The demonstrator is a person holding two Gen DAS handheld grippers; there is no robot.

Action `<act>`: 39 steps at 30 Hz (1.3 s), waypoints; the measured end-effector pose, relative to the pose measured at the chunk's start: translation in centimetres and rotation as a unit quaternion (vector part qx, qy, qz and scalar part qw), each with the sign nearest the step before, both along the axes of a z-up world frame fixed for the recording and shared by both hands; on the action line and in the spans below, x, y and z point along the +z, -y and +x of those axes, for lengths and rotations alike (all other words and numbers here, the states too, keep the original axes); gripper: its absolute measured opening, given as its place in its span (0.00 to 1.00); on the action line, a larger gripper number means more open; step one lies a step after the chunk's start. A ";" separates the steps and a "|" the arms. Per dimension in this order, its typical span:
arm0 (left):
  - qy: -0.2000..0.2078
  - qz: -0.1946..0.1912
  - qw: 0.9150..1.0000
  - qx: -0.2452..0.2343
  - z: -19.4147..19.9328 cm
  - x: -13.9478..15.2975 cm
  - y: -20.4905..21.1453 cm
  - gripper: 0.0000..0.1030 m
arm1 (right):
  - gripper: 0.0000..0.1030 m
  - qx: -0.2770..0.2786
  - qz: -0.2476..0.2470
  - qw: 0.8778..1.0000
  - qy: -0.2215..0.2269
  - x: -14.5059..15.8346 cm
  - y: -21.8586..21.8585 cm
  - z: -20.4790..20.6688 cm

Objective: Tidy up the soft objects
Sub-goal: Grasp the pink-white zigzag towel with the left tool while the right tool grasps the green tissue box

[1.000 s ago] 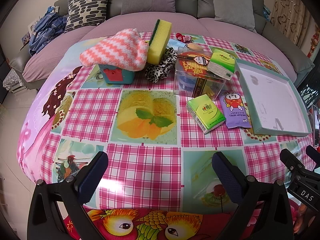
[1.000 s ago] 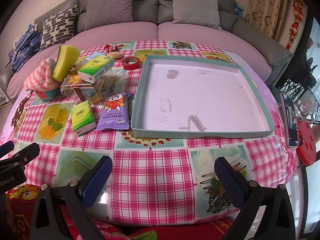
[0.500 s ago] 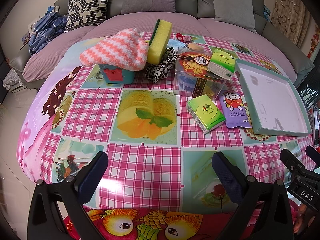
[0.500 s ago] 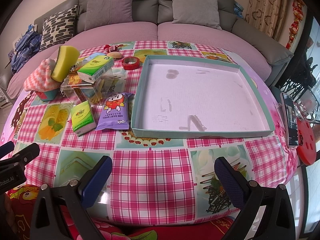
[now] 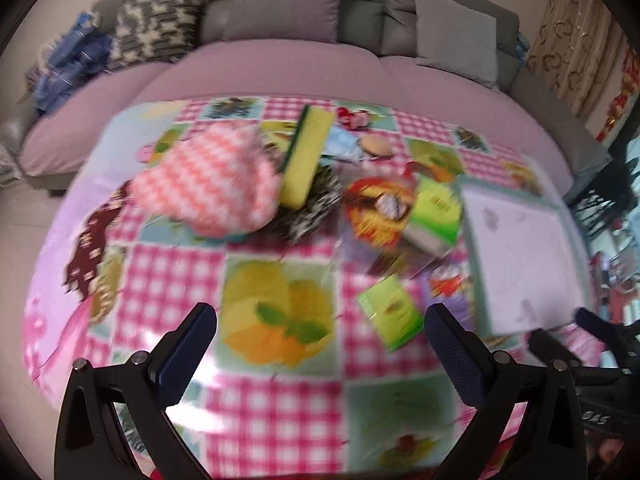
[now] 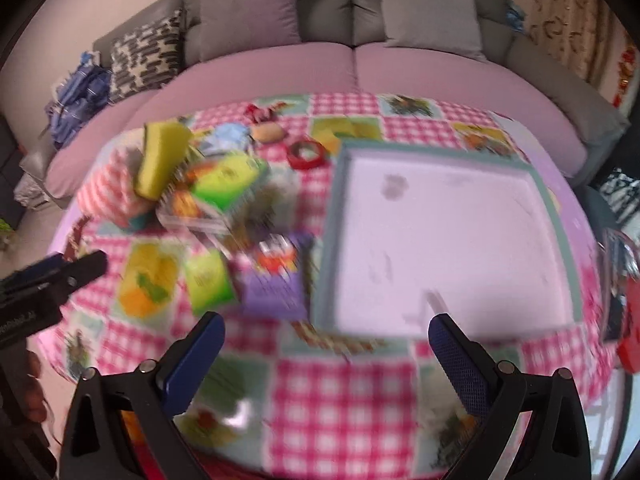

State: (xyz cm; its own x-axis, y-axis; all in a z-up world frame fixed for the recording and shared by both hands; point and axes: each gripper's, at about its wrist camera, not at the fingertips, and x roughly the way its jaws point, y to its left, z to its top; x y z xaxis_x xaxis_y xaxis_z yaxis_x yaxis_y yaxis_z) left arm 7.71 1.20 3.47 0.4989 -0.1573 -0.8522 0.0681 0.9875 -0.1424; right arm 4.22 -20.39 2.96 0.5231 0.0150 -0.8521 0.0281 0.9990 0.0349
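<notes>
- Both the left gripper [image 5: 320, 332] and the right gripper [image 6: 326, 340] are being held wide open and empty above the checked tabletop [image 5: 280, 412].
- A red tape roll [image 6: 306, 153] is being shown only by the right wrist view.
- The yellow sponge [image 5: 305, 160] is being propped on edge, long axis tilted upward, against the pink striped cloth [image 5: 208, 184], beyond the green packet [image 5: 390, 316].
- The tray [image 6: 328, 232] is lying right of these; a grey sofa [image 6: 320, 12] is standing behind.

A grey sofa [image 6: 360, 8] with cushions curves behind the table; patterned curtains [image 6: 568, 12] hang at right.
</notes>
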 end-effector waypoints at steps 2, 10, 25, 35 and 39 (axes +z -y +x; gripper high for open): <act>-0.003 -0.022 1.000 -0.001 0.9 0.2 0.1 1.00 | 1.00 0.008 0.014 1.000 0.003 0.8 -0.5 1.5; -0.033 -0.008 0.999 0.033 5.0 0.6 -0.4 1.00 | 1.00 0.026 0.043 0.999 0.004 1.9 -1.6 7.2; 0.027 0.039 0.994 0.098 9.0 2.7 -4.8 1.00 | 1.00 0.069 0.042 0.997 0.003 1.6 -6.1 13.6; -0.003 0.019 0.985 0.169 9.3 -0.8 -9.3 1.00 | 0.96 0.079 0.040 0.996 -0.015 -0.8 -7.6 14.1; -0.007 0.015 0.985 0.174 9.5 -1.8 -9.6 0.97 | 0.91 0.084 0.039 0.995 -0.024 -1.8 -7.9 14.3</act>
State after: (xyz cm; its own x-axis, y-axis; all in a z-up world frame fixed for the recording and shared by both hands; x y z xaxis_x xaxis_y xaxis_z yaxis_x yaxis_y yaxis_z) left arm 17.25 10.80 1.70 0.5064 0.0468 -0.8610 -0.2775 0.9543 -0.1113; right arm 18.51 -12.48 1.19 0.4666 0.1659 -0.8688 -0.1350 0.9841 0.1154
